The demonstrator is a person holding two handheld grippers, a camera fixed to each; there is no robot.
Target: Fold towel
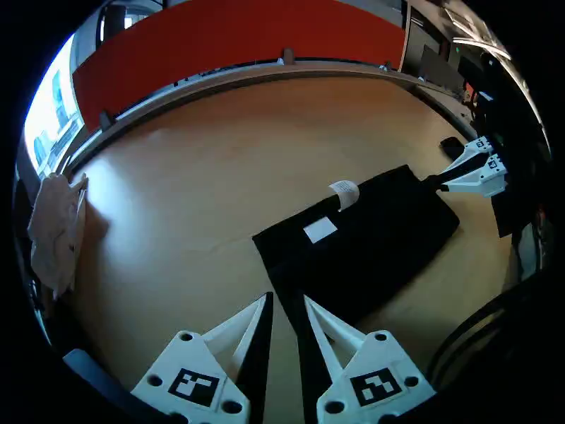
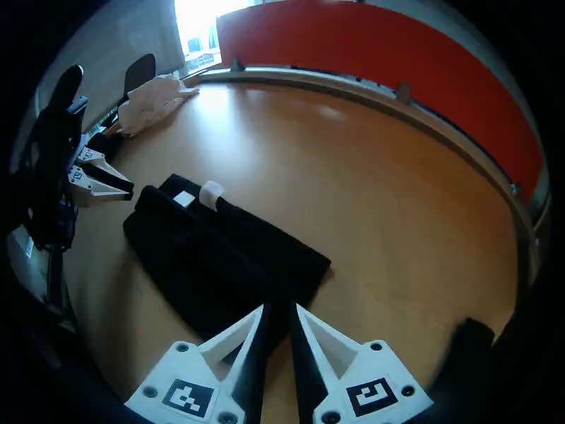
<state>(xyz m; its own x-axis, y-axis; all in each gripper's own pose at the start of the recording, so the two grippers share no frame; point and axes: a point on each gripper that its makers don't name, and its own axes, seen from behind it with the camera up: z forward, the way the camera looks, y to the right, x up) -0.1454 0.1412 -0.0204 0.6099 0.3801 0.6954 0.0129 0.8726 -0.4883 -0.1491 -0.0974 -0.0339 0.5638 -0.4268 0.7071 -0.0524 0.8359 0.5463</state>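
Looking along the left gripper (image 1: 286, 300), we see its two white fingers low in the left gripper view, set narrow, with a strip of bare worktop (image 1: 205, 184) showing between them. The near corner of the towel (image 1: 367, 233) reaches in between their tips, and we cannot tell whether both fingers press on it. The towel is black, folded into a long flat bundle, and lies on the wooden worktop right of centre in the frame, running from those tips up towards the right edge. A white patch (image 1: 320, 230) sits on its top face and a pale rolled label (image 1: 345, 191) sticks out at its upper edge. At the towel's far corner, on the right of the frame, the right gripper (image 1: 432, 182) meets it with its fingers drawn close together.

In the right gripper view the right gripper (image 2: 279, 309) stands at bottom centre, also narrow, and a corner of the towel (image 2: 212, 261) lies dark between its tips; again we cannot tell whether it is pinched. From there the towel stretches up and left to the left gripper (image 2: 129, 191) at the left of the frame, whose tips come right up to the towel's other end. A pale heap (image 2: 152, 99) lies on the worktop at upper left, well apart from the towel. A red panel (image 2: 395, 56) runs along the worktop's far edge
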